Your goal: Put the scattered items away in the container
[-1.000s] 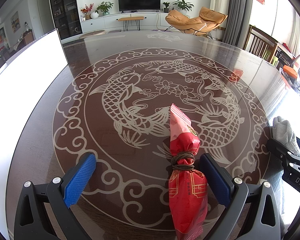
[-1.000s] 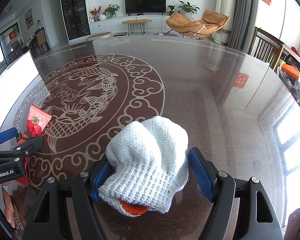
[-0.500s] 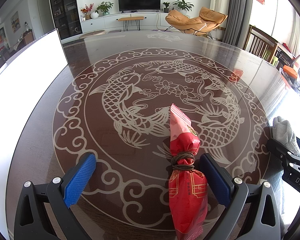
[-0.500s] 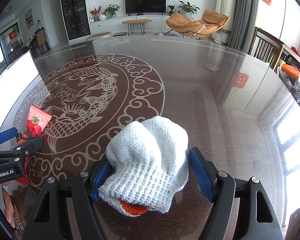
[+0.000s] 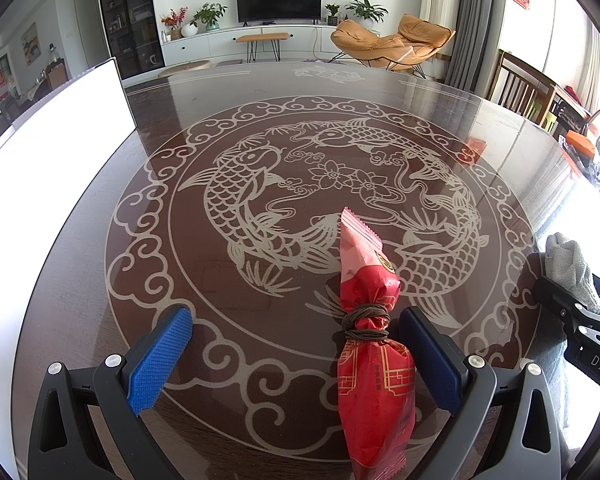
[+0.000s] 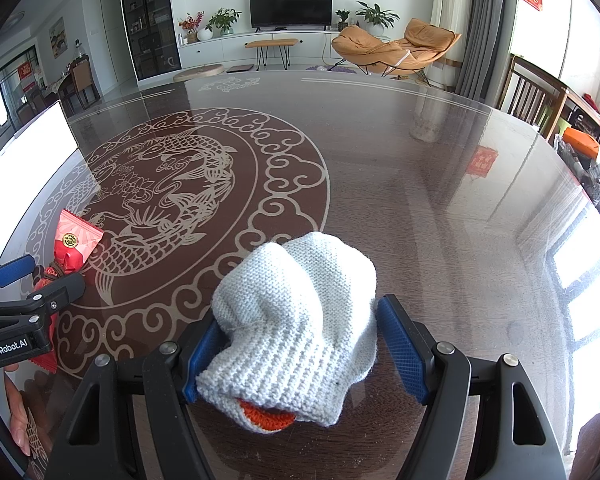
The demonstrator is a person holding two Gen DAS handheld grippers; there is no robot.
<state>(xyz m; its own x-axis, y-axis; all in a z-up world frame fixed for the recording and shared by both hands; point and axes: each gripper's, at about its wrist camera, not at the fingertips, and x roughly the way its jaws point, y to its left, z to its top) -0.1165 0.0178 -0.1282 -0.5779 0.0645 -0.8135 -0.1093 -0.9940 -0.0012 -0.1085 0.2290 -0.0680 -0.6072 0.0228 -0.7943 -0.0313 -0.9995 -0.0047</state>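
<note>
Hovering my left hand-held gripper (image 5: pixel 294 350) wide open around red snack packet (image 5: pixel 374 376) | right hand-held gripper (image 6: pixel 300 354) open, straddling white knitted glove (image 6: pixel 296 320) on surface (image 6: pixel 440 208)

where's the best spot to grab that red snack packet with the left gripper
Probably at the tied waist, where brown cord cinches the red packet to its narrowest. It lies lengthwise along the left gripper, near the right pad, jaws wide open. Come from above, shift slightly right to centre it, and close across the width. The puffy lower half would likely crush or slip.
</note>
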